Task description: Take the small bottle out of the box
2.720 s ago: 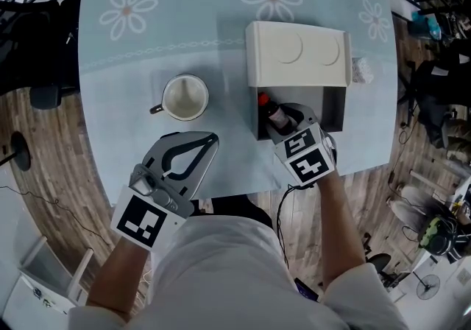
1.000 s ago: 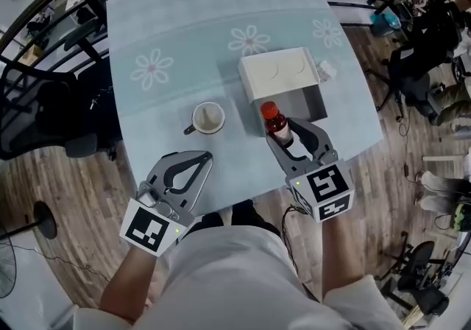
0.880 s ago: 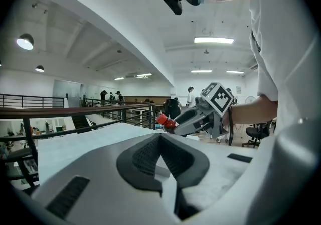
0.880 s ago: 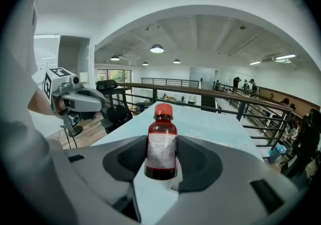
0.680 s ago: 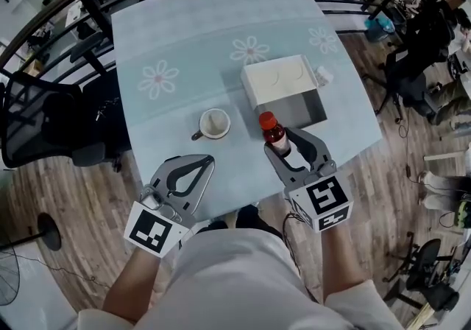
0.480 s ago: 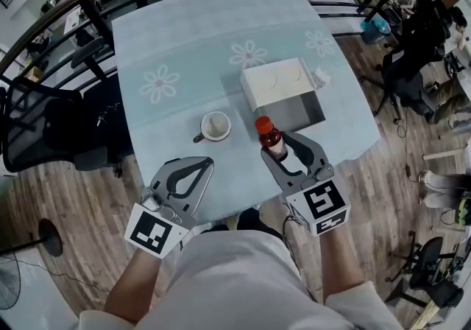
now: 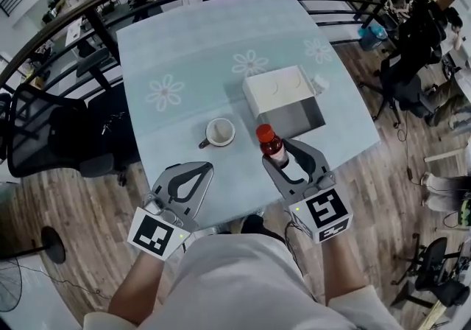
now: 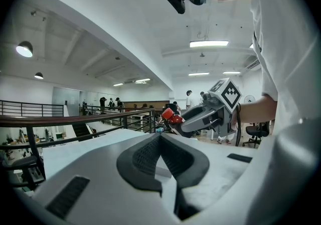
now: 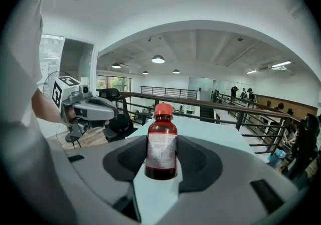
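Head view: small bottle (image 7: pixel 274 150) is outside the box (image 7: pixel 276 87), near its open side, toward the person, held in right hand-held gripper (image 7: pixel 283 157).
Left gripper view: left hand-held gripper (image 8: pixel 160 137) has jaws together, nothing btw them.
Right gripper view: jaws clamped on small bottle, upright, red cap on top.

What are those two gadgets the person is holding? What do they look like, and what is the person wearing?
Both are grey plastic tools. The left gripper and the right gripper each have two curved jaws with dark ribbed pads inside, so each outlines a loop. At the handle end of each sits a white cube printed with black square markers. The person wears a white top that leaves the forearms bare.
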A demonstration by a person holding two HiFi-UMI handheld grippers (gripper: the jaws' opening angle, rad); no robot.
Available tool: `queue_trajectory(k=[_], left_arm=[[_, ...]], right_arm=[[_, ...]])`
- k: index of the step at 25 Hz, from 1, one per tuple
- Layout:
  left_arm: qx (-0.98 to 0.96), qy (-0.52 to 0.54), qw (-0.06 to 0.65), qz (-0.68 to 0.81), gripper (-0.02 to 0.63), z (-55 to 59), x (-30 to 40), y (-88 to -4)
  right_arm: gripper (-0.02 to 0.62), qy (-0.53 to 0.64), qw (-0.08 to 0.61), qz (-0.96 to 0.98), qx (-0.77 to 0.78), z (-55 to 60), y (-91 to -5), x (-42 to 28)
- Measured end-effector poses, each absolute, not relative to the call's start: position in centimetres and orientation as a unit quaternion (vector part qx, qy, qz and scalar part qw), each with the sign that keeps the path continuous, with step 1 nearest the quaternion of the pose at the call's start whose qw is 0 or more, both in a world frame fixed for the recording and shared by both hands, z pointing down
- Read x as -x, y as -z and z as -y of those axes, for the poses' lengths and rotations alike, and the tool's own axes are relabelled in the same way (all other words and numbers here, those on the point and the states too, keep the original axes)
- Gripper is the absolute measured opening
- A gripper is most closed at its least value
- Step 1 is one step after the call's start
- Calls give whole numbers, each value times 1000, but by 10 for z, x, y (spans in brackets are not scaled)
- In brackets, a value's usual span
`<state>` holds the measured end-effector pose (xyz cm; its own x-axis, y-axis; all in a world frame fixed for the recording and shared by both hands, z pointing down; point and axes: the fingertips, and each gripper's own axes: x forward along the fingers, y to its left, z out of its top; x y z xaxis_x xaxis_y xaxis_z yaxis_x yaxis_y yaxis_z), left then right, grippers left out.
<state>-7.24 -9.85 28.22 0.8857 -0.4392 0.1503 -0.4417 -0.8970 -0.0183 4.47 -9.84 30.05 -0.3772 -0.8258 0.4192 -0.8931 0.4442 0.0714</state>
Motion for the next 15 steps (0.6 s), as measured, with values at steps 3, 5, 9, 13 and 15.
queue_trajectory(k=[3,5,9,13,15], left_arm=[[-971,-75,10,226,6,97,72,-281],[-971,-75,11,227,6,98,72,-281],[-972,-76,10,224,6,99,70,-281],[-973,-77,6,219,6,98,63,-280],[-973,-78,6,217,6,99,59,-280]], right_arm=[[205,-88,197,826,-520,95,-300,-43],[206,-88,193,828,-519,95,-299,-42],[204,-87,191,829,-518,94,-300,-39],[206,-89,189,830,-517,91,-301,-43],[206,-90,190,829,-518,91,-303,-45]])
